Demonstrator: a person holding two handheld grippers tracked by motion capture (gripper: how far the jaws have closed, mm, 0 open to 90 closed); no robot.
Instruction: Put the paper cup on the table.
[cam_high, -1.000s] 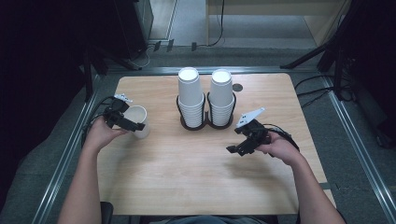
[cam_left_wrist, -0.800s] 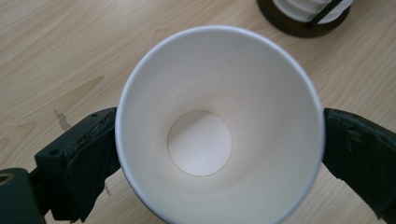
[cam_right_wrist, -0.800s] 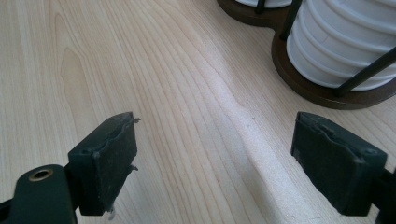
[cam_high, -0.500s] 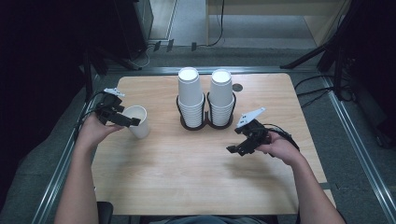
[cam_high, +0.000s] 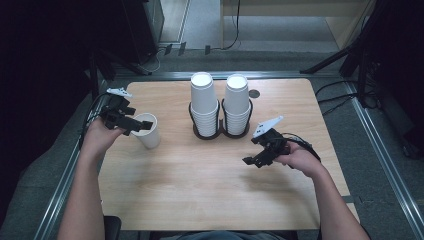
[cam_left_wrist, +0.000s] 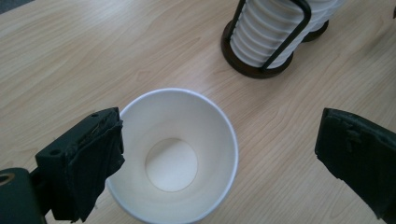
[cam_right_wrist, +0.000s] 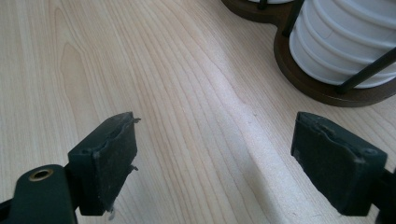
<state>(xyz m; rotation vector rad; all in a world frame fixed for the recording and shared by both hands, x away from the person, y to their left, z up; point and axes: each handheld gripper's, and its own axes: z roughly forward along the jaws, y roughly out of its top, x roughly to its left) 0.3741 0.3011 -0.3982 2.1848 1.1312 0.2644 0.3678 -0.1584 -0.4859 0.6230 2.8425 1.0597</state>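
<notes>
1. Left gripper view: the cup stacks (cam_left_wrist: 275, 32) in the black holder (cam_left_wrist: 252, 65) run off the top edge, their upper parts unseen.
2. Nearer than that holder, the paper cup (cam_left_wrist: 173, 154) loses its near rim to the bottom edge and to the left jaw.
3. Right gripper view: the holder's base (cam_right_wrist: 327, 91) is cut by the top and right edges.

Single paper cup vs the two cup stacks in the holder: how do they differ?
The single paper cup stands mouth up on the bare table, while the cup stacks sit upside down, bases on top. The single paper cup is alone and free at the table's left; the cup stacks are nested many deep, ringed by a dark wire holder. The left gripper is open at the single cup; nothing is near the stacks. All are plain white.
</notes>
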